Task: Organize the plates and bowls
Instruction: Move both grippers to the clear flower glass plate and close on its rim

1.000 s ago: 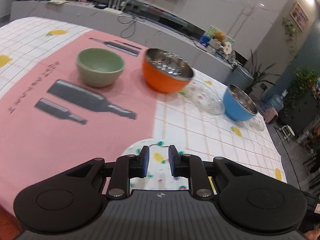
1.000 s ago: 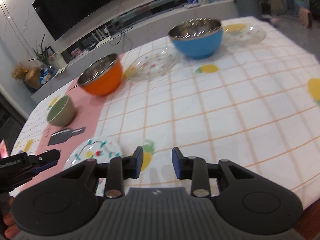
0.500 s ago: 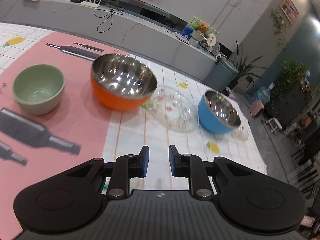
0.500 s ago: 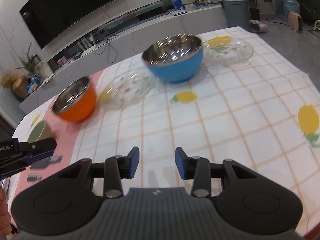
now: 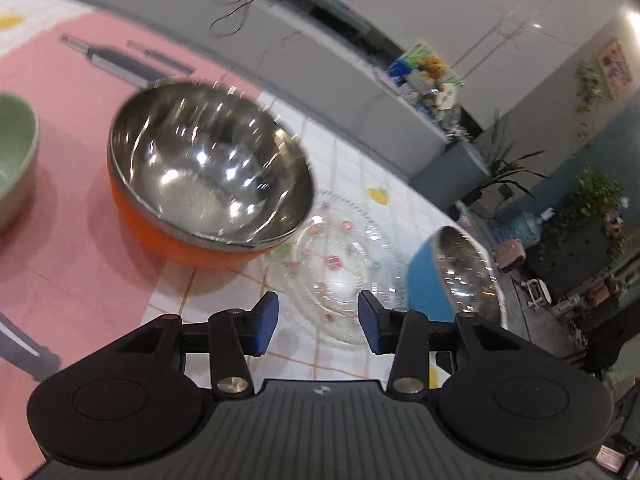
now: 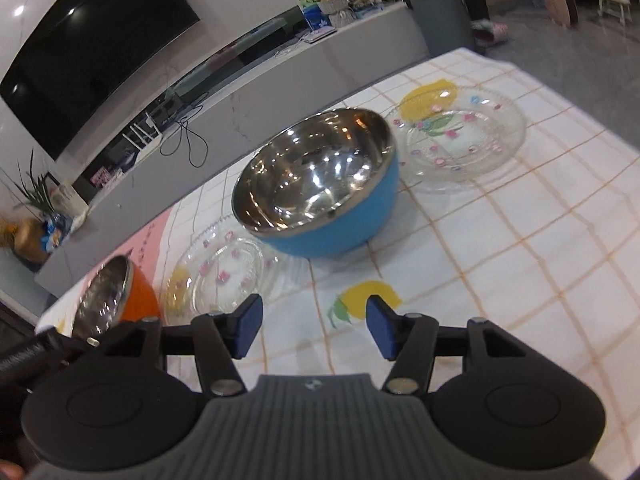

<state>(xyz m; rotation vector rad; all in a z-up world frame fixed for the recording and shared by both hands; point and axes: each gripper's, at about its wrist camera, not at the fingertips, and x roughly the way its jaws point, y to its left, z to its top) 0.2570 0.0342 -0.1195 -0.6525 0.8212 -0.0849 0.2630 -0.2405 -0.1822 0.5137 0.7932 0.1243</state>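
In the left wrist view, an orange steel-lined bowl (image 5: 208, 184) stands on the pink mat, a clear glass plate (image 5: 340, 276) to its right, then a blue steel-lined bowl (image 5: 444, 280). A green bowl (image 5: 12, 160) is at the left edge. My left gripper (image 5: 318, 326) is open and empty, just before the glass plate. In the right wrist view, the blue bowl (image 6: 320, 196) is ahead, a glass plate (image 6: 228, 276) to its left, a second glass plate (image 6: 464, 140) to its right, the orange bowl (image 6: 116, 300) far left. My right gripper (image 6: 314, 330) is open and empty.
The table has a white checked cloth (image 6: 500, 264) with lemon prints and a pink mat (image 5: 60, 240). A grey counter (image 6: 280, 80) with a TV (image 6: 88, 44) above it runs behind. The table's right edge (image 6: 580, 100) is near the second glass plate.
Both grippers have opened wider and moved forward toward the bowls. The patterned plate near the front edge has left both views. The orange and blue bowls now appear much closer.
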